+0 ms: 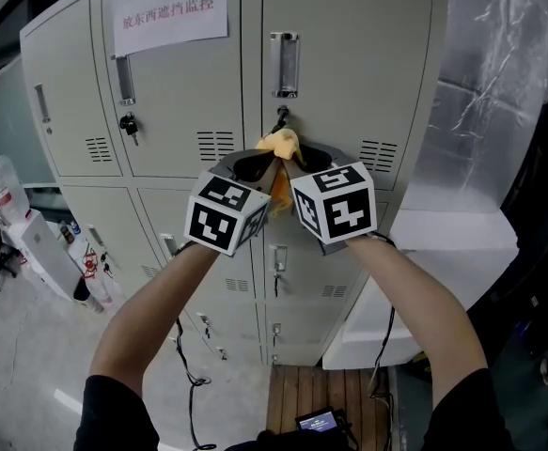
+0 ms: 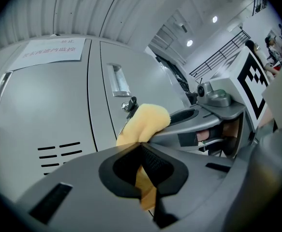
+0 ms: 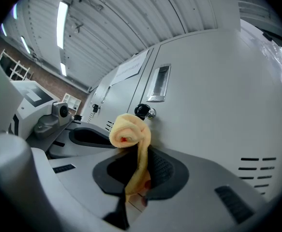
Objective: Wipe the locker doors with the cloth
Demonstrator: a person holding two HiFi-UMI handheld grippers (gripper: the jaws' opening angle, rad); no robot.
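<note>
Pale floor [image 1: 24, 365], wooden pallet [image 1: 313, 390], perhaps foil-wrapped panel [image 1: 499, 83] at right.

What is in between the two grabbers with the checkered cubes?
A yellow cloth. The head view shows it bunched between the left gripper and right gripper, and each gripper's own view shows its jaws shut on it.

Bunched, twisted yellow cloth [image 1: 283, 145] is held raised near upper grey locker door [image 1: 349, 64], just below its key lock [image 1: 281, 114]; door is shut.
</note>
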